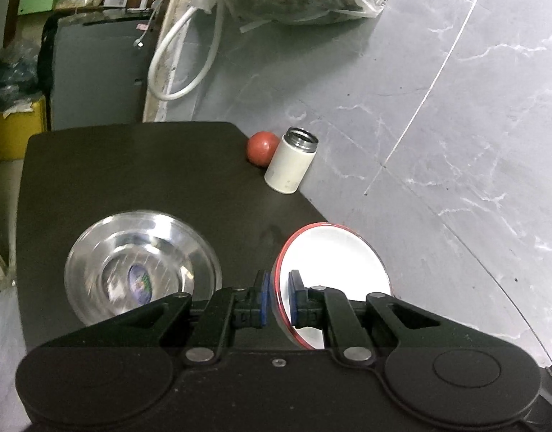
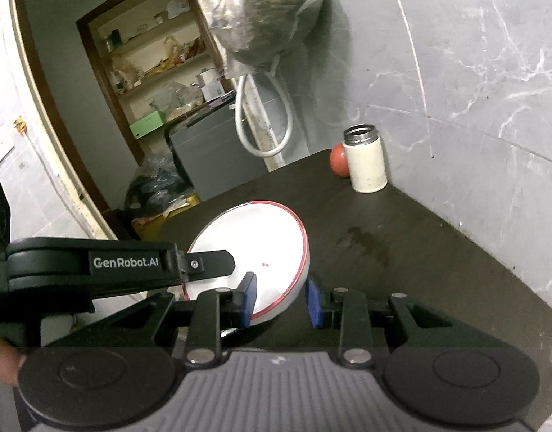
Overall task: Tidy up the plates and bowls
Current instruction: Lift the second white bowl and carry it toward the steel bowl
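Observation:
My left gripper (image 1: pixel 279 288) is shut on the rim of a white bowl with a red edge (image 1: pixel 333 259), held tilted above the right side of the dark table (image 1: pixel 132 172). A shiny steel bowl (image 1: pixel 143 266) sits on the table to its left. In the right wrist view the same white bowl (image 2: pixel 250 252) hangs from the left gripper's finger (image 2: pixel 211 262). My right gripper (image 2: pixel 281 297) is open, its blue pads on either side of the bowl's near edge, not pressing on it.
A white flask with an open steel mouth (image 1: pixel 292 160) and a red ball (image 1: pixel 262 147) stand at the table's far corner against the grey marble wall (image 1: pixel 456 108). A grey cabinet (image 1: pixel 96 72), a white hose (image 1: pixel 182 54) and a yellow bin (image 1: pixel 13 133) lie beyond.

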